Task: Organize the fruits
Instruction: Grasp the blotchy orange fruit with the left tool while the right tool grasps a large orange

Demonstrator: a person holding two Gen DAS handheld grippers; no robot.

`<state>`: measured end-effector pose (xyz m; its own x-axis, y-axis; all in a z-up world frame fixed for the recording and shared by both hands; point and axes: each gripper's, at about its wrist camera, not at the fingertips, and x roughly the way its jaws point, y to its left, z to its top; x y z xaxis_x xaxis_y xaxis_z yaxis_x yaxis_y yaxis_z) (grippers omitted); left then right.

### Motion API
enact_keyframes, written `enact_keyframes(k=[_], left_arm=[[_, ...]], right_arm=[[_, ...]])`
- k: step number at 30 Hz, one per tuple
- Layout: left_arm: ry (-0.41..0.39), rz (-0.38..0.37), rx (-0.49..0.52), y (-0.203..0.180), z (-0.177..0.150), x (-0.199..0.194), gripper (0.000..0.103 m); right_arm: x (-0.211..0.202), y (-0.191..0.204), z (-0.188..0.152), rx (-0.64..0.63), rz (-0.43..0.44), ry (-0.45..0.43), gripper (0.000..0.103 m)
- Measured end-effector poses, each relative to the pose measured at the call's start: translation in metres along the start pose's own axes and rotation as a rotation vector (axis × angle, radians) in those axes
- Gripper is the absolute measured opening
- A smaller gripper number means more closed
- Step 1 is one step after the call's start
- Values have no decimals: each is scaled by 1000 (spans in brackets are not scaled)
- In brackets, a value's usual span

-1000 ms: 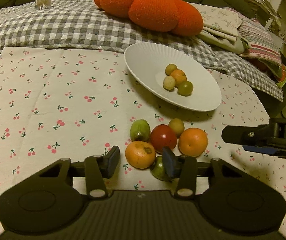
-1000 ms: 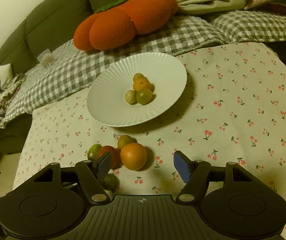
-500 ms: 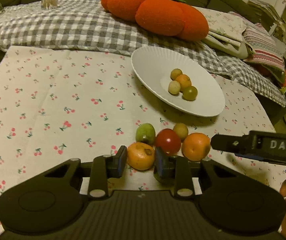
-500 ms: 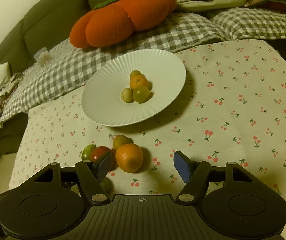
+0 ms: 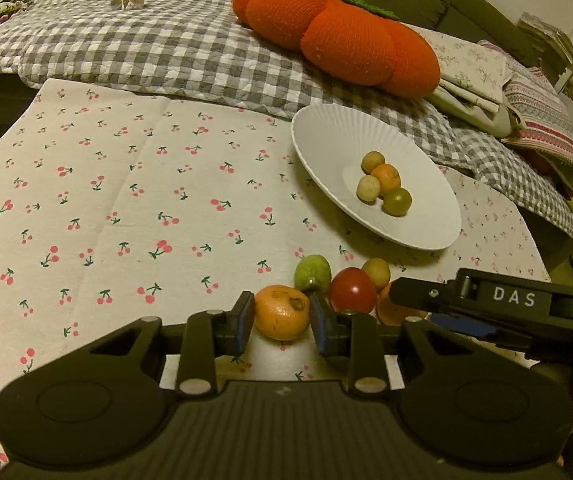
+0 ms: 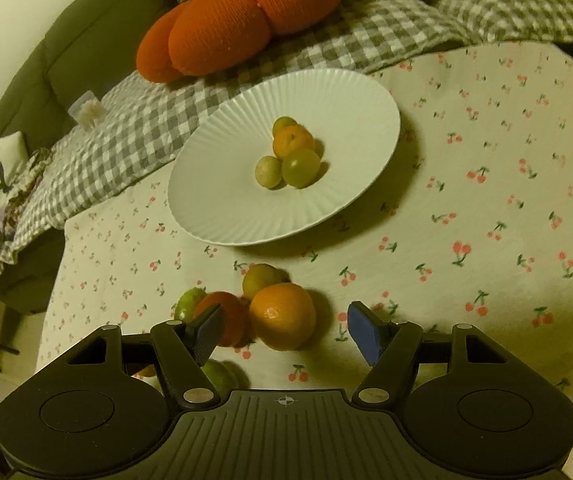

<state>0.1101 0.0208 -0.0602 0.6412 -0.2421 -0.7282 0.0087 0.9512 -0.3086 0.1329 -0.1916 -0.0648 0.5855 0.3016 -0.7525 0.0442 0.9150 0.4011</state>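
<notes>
1. While the left gripper (image 5: 281, 322) is clamping its pads on the blemished orange (image 5: 281, 312), the white plate (image 5: 326, 128) is lying ahead and to its right; the left hand is nearer.
2. Right gripper (image 6: 282, 330) is hanging half open, empty, around the smooth orange (image 6: 282, 316).
3. That plate is holding four small fruits (image 5: 384, 183).
</notes>
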Motion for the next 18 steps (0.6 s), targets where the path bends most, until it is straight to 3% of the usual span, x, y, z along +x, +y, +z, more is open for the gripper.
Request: enact_keyframes(k=[4,9,18], left_arm=[[-3,-1,-3,0,0,-1,28],[-6,-1,-3,-1,0,-1,28],[-13,-2,-4,-1,1,-3,28]], right_arm=[[5,2,-1,0,7,1,61],[13,4,-3,1,-4,12,38],[3,6,-3,3,-13,4,37]])
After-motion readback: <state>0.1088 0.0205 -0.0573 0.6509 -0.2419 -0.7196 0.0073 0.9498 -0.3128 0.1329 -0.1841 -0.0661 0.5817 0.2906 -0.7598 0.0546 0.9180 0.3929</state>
